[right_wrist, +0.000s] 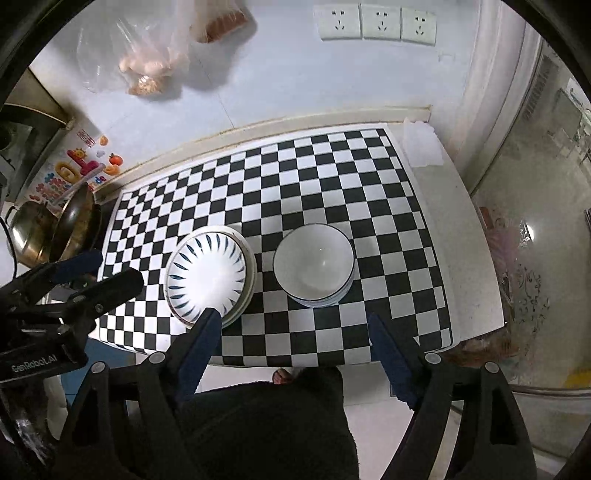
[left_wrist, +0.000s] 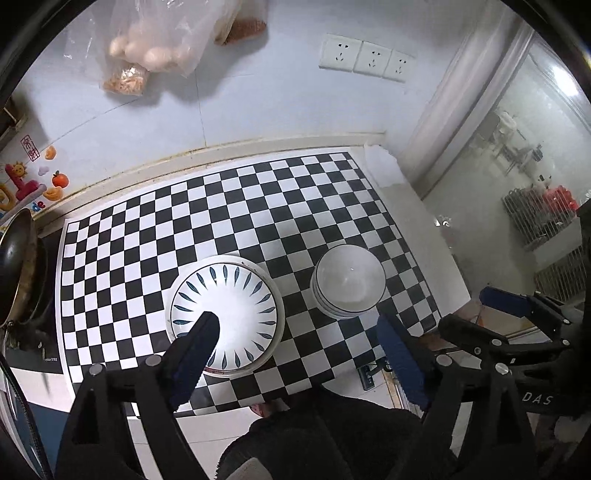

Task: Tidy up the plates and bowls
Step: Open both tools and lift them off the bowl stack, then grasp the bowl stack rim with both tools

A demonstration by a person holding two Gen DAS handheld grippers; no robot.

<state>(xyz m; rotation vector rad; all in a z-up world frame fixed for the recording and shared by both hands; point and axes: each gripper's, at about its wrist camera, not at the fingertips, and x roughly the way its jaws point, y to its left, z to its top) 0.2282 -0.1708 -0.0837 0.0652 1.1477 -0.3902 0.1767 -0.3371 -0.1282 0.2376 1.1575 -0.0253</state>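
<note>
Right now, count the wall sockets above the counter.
3, side by side in a row on the wall behind the checkered mat: left socket, middle socket, right socket. None looks hidden.

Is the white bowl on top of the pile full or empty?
Empty. The top bowl shows only its bare white inside, with nothing in it. It sits upright on the bowl stack beneath.

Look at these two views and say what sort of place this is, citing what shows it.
Most likely a home kitchen counter: a wok and a steel pot at one end, stacked plates and bowls on a checkered mat, wall sockets above.
</note>
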